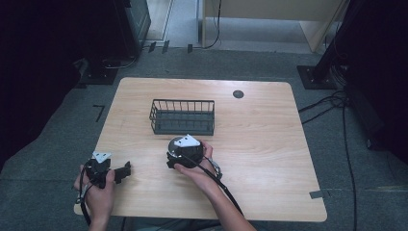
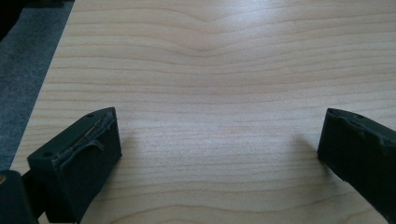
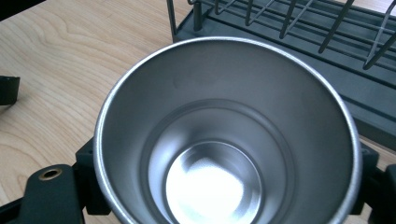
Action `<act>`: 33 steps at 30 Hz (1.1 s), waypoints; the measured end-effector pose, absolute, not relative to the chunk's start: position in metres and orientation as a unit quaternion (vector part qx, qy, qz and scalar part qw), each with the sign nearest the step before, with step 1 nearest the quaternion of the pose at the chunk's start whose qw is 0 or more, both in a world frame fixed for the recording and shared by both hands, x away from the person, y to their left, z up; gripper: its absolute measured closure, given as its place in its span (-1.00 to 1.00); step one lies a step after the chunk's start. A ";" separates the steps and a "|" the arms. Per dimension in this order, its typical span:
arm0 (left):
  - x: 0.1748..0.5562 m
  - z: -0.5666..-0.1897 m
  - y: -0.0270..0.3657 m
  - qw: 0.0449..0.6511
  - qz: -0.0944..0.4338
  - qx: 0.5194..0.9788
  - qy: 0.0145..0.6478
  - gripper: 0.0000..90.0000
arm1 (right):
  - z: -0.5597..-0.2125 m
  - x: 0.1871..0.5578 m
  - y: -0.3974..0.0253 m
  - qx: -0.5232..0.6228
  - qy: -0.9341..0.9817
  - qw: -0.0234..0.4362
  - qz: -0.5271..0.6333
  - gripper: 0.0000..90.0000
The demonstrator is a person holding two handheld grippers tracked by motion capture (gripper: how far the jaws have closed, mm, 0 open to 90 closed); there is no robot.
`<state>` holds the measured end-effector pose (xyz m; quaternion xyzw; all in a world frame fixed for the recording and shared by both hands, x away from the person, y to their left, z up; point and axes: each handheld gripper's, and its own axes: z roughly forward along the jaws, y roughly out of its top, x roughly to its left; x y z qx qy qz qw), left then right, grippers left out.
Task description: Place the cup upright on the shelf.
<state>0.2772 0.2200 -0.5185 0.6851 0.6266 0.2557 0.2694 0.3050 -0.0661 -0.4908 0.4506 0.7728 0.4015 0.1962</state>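
Right tool (image 3: 224, 186): my jaws pinch the steel cup (image 3: 224, 140).
Ahead: wire basket (image 3: 299, 42) upper right, just beyond cup.
Left tool (image 2: 219, 154): spread over bare tabletop (image 2: 210, 70).

Dim room edges; glare inside the cup (image 3: 212, 186).

My right tongs (image 1: 179, 155) hide the steel cup (image 3: 227, 140) from above; its near rim runs off the bottom edge. The wire basket (image 3: 299, 42) is cut off at the top and right.
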 end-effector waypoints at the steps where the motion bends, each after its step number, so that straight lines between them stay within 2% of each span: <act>1: 0.277 -0.518 0.220 0.269 0.256 0.685 0.627 -1.00 | -0.490 0.305 -0.067 0.450 0.773 0.191 0.405 -0.61; 33: 0.277 -0.519 0.220 0.270 0.256 0.685 0.627 -1.00 | -0.447 0.309 -0.090 0.441 0.762 0.206 0.428 -0.60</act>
